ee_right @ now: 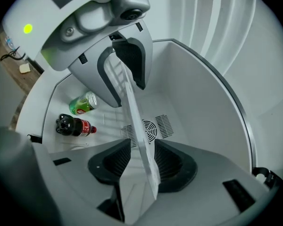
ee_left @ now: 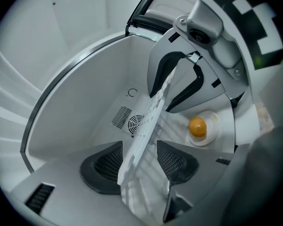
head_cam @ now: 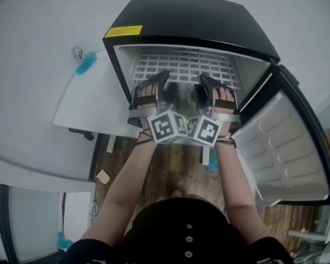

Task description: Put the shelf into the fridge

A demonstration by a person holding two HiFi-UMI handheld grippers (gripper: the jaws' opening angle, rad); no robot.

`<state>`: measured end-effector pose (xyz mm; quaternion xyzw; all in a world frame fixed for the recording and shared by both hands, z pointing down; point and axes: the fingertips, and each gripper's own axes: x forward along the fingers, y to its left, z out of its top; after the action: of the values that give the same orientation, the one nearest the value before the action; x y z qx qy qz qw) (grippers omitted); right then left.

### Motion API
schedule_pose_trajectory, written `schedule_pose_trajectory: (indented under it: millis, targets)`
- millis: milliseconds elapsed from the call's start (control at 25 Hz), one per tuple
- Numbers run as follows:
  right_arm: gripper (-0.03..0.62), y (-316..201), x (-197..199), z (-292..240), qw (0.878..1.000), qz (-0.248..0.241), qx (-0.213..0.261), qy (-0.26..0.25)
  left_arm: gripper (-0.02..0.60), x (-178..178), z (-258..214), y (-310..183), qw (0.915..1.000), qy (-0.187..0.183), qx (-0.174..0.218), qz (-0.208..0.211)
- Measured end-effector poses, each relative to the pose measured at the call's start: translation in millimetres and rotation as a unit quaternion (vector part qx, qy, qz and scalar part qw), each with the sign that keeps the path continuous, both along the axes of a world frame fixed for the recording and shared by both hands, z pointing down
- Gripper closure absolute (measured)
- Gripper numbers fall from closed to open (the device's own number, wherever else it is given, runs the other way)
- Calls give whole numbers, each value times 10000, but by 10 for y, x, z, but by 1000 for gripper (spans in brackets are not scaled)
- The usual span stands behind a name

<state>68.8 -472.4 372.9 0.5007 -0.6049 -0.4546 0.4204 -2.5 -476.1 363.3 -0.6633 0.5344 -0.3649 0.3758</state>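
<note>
While shelf [head_cam: 181,65] lies inside fridge [head_cam: 181,15], left gripper [ee_left: 139,164], right gripper [ee_right: 141,166]: fingers [ee_left: 104,166] spread astride its edge, unpinched.

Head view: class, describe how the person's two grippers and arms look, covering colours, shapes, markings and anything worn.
Both the left gripper and right gripper have black shells over pale grey bodies, each ending in a white cube with black square markers. Their fingers carry dark textured pads. The person wears thin wristbands and a dark buttoned top.
</note>
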Motion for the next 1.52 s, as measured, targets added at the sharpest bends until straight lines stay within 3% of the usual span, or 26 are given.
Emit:
schedule_pose_trajectory:
  millis: [440,600,760,880,1520]
  targets:
    - [450,564,29,-198,9994,-107,208,-236,370,-13,-78,532,9995,-230,158,178]
    - [458,869,1,-252,9990,-135,231,-347,512,-50,-197,858,9989,-202,330,281]
    - [530,1152,-44,-333,9987,-104,321,-389,571,-86,-298,1140,9980,-182,465,386]
    - [583,1398,-67,-373,9977,-97,297,-597,575,-100,-312,1378,9975,-188,450,502]
    - [586,2469,-293,-502,9974,85,322,-642,575,-223,-495,2384,9937,-27,496,1002]
